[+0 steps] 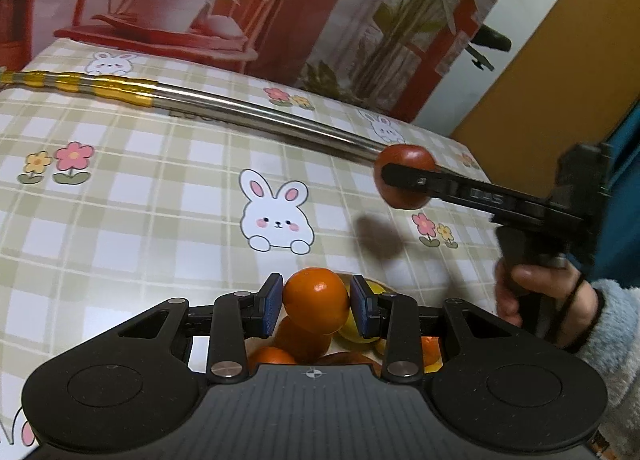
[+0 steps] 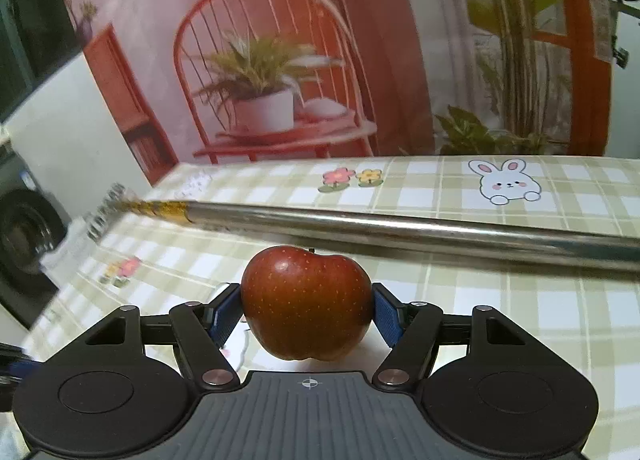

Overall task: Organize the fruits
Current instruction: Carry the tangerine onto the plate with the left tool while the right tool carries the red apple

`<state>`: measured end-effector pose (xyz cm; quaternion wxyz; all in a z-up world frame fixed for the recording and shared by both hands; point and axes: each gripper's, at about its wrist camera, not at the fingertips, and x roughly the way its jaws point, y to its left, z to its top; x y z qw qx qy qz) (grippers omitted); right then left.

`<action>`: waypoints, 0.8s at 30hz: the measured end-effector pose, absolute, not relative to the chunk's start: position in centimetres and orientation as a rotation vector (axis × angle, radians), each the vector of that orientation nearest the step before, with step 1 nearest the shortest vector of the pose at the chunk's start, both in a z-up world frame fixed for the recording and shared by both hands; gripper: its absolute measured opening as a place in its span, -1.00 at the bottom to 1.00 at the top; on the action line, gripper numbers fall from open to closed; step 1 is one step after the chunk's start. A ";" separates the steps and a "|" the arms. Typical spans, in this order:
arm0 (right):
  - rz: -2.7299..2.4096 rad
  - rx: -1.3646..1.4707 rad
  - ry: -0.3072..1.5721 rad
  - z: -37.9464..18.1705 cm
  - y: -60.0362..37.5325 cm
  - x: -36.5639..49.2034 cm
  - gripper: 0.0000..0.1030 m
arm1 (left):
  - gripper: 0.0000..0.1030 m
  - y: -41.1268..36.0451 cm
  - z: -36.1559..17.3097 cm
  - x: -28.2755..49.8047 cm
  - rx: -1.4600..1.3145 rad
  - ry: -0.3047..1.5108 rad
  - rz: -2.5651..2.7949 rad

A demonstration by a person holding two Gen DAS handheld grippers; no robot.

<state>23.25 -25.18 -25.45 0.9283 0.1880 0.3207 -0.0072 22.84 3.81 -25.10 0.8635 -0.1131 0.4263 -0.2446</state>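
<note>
Two fruits held clear of the checked tablecloth (image 1: 132,195). The left gripper (image 1: 316,306) has its blue pads closed against the sides of an orange (image 1: 316,300), directly above a pile of more oranges (image 1: 296,340) and a yellow fruit, probably a lemon (image 1: 360,334). The right gripper (image 2: 307,310) clamps a red apple (image 2: 307,306) at its widest girth, stem end up, above the cloth and on the near side of a metal pole (image 2: 400,230) lying across the table. To sort well, each fruit should probably be carried level, kept clear of the pole, and set down before the pads part. In the left view the right hand (image 1: 548,304) grips its handle, fingers wrapped, tool reaching toward the table centre
</note>
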 end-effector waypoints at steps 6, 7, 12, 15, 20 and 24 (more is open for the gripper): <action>0.020 0.372 0.585 -23.9 -23.9 19.6 0.25 | -0.25 2.4 -26.0 23.9 -0.199 0.924 -0.524; 0.026 0.372 0.575 -23.7 -23.6 18.9 0.25 | -0.25 2.2 -26.1 24.0 -0.193 0.922 -0.527; 0.043 0.380 0.551 -23.6 -22.2 15.8 0.25 | -0.25 1.5 -26.3 24.7 -0.178 0.932 -0.538; 0.042 0.378 0.546 -23.7 -21.3 14.4 0.25 | -0.29 1.3 -26.4 24.6 -0.165 0.945 -0.560; 0.046 0.389 0.536 -23.6 -20.2 12.3 0.25 | -0.28 1.2 -26.9 24.5 -0.142 0.962 -0.563; 0.048 0.387 0.537 -23.5 -19.5 11.3 0.25 | -0.28 1.7 -26.8 24.3 -0.164 0.962 -0.558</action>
